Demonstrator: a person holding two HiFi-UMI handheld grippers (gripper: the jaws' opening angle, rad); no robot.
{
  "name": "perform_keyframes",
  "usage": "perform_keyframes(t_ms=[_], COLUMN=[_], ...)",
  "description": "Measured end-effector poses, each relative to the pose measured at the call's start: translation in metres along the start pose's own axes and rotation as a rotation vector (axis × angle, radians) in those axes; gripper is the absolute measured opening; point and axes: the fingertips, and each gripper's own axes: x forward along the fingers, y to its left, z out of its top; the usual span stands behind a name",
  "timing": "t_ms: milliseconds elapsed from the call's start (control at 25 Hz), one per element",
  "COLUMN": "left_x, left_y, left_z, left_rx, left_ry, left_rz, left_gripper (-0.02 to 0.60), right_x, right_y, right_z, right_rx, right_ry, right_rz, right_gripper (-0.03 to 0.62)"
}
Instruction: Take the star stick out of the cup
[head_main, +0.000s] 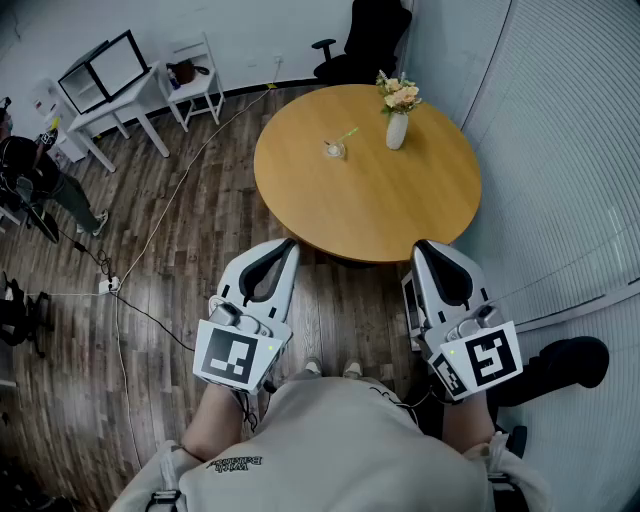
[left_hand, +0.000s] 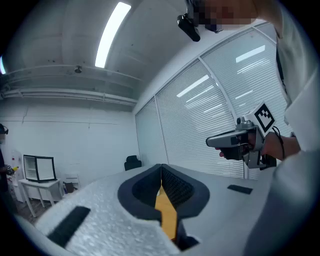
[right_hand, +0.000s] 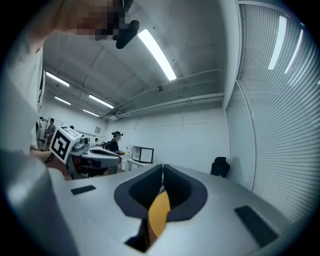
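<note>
A small clear cup (head_main: 334, 150) stands on the round wooden table (head_main: 400, 210), toward its far left side. A thin green star stick (head_main: 346, 135) leans out of the cup to the right. Both grippers hang well short of the cup, near the table's front edge. My left gripper (head_main: 289, 244) is shut, with nothing between its jaws (left_hand: 161, 169). My right gripper (head_main: 421, 245) is shut and empty too (right_hand: 162, 170). Each gripper view looks up across the room and shows only a sliver of tabletop between the jaws. Neither shows the cup.
A white vase with flowers (head_main: 398, 118) stands right of the cup. A black office chair (head_main: 365, 40) is behind the table. A white desk (head_main: 105, 95) and a white chair (head_main: 196, 78) stand far left. Cables (head_main: 120, 300) cross the wooden floor. A person (head_main: 35, 175) is at the left edge.
</note>
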Motion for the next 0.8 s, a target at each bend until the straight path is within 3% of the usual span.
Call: perform_keyframes(t_ms=[800], left_x=[0.021], left_y=[-0.027], left_z=[-0.009], left_rx=[0.017], left_ry=[0.037], left_rz=[0.053], left_gripper=[0.021], right_x=[-0.004], right_y=[-0.038], right_z=[-0.022], right_rx=[0.033], right_ry=[-0.005], right_rz=[0.03], right_gripper=[0.034])
